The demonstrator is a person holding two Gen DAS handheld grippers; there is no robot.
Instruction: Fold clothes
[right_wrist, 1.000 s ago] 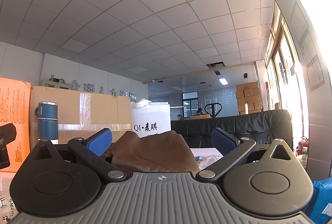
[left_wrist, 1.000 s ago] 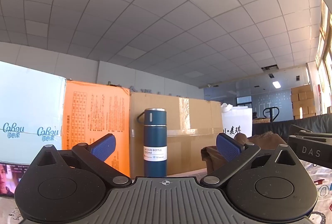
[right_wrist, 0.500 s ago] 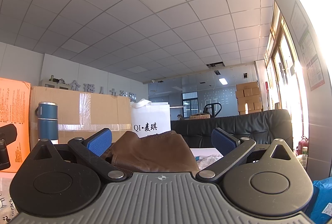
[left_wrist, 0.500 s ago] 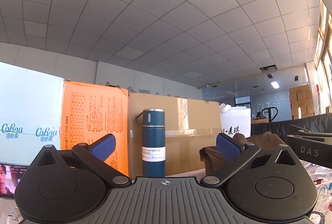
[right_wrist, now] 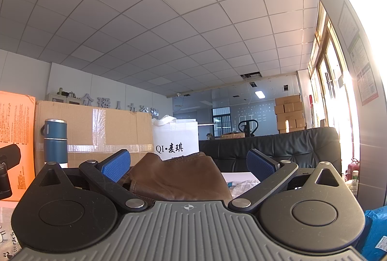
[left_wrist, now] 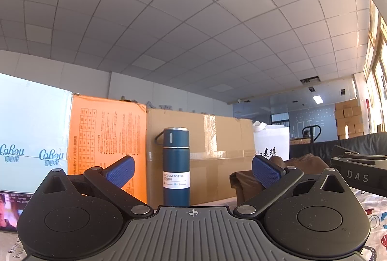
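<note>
Both my grippers, left and right, hold their fingers spread and empty, aimed level; the brown garment lies bunched on the table just ahead, so I judge folding hasn't begun.

My left wrist camera sits low behind its wide-spread blue fingers, facing level and slightly upward, with the blue vacuum bottle standing close and dead ahead between them. My right wrist camera looks the same way from a spot further right, so the bottle falls at its far left and the brown garment lies near, straight in front. Both views share the bottle, the taped cardboard box behind it and the white bag to its right.
</note>
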